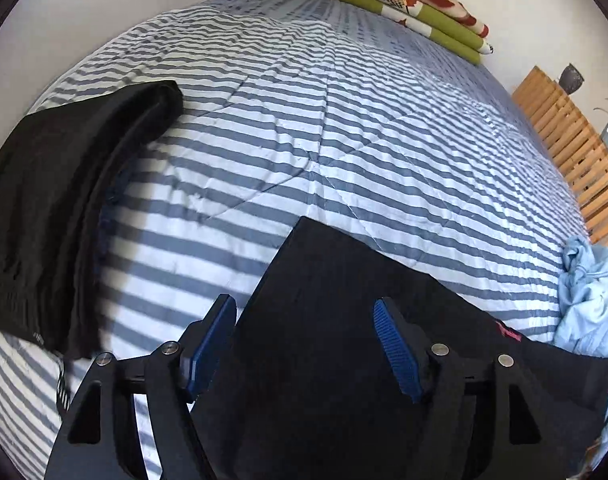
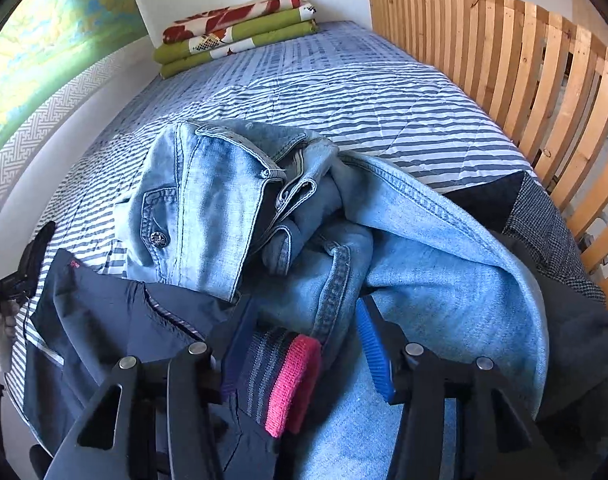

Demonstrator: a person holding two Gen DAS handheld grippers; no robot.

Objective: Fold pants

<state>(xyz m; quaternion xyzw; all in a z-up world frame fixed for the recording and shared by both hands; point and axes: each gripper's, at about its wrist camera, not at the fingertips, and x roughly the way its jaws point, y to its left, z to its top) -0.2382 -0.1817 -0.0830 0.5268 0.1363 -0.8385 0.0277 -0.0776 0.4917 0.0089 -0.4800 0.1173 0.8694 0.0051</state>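
- The left gripper (image 1: 306, 346) has its blue ribbed pads spread wide and released, hovering over a flat dark navy folded pair of pants (image 1: 344, 320); the cloth lies beneath the fingers, not pinched between them
- The right gripper (image 2: 304, 346) is also unclenched, its pads parted above a heap of clothes; a striped waistband with a pink end (image 2: 280, 376) sits between the fingers, but I cannot tell whether it touches either pad
- The folded navy pants lie at the near edge of the bed, on the blue-and-white striped quilt (image 1: 344, 140), with a crisp straight corner pointing toward the middle of the bed
- A second folded black garment (image 1: 64, 208) rests near the left edge of the bed, well apart from the navy pair
- On the right side a crumpled light blue pair of denim jeans (image 2: 244, 208) sprawls over dark navy clothing (image 2: 104, 328), beside the wooden slatted frame (image 2: 504, 72)
- Folded green and red floral blankets (image 2: 236, 32) are stacked at the far end of the bed
- Judging by this, one fold looks finished and both tools are free; the next move likely calls for picking an unfolded pair from the heap, gripping its waistband and spreading it flat on open quilt
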